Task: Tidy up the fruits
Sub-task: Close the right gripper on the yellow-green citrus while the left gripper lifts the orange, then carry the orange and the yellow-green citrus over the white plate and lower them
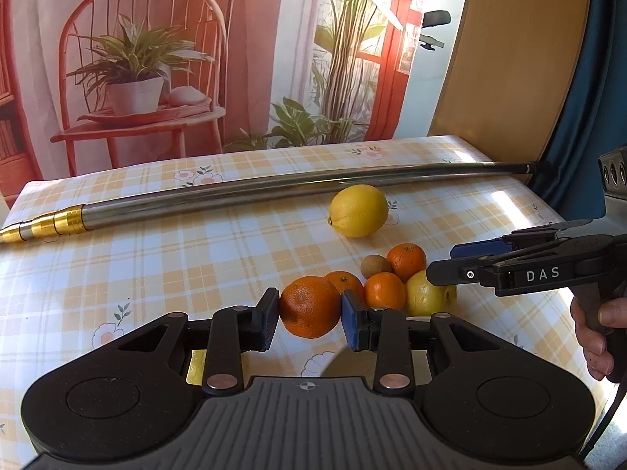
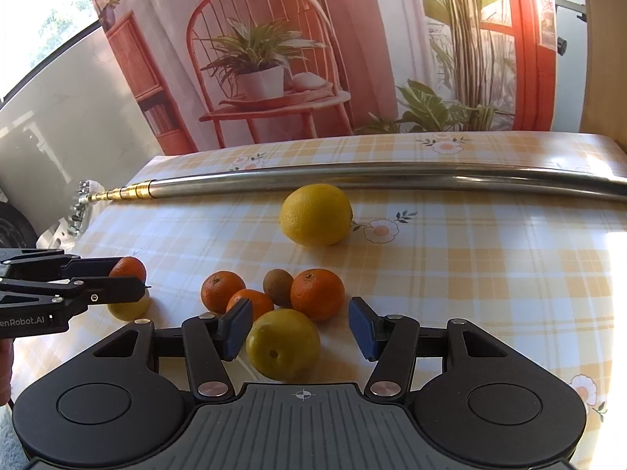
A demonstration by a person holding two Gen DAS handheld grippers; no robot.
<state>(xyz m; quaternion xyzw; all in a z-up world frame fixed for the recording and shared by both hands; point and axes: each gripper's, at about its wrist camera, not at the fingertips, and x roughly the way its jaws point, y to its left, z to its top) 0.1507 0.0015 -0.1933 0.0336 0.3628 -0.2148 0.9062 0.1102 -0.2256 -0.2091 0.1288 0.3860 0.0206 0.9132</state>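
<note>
Meanwhile, the left gripper [image 1: 309, 319] is clamping a large mandarin [image 1: 309, 307] between its blue pads, low in the frame centre, while the right gripper [image 2: 299, 329] is straddling a yellow lemon [image 2: 283, 344] with fingers spread wide, not yet squeezing. Sorting is looking barely begun: 3 small mandarins [image 2: 317, 293] and a kiwi [image 2: 278, 287] are clustering mid-frame, a second lemon [image 2: 316, 214] is lying apart above. No container is showing. A telescopic metal pole [image 2: 352, 180] is crossing the checked tablecloth [image 2: 490, 266] behind.

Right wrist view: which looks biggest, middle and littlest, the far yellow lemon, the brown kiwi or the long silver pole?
1. Long silver pole
2. Far yellow lemon
3. Brown kiwi
</note>
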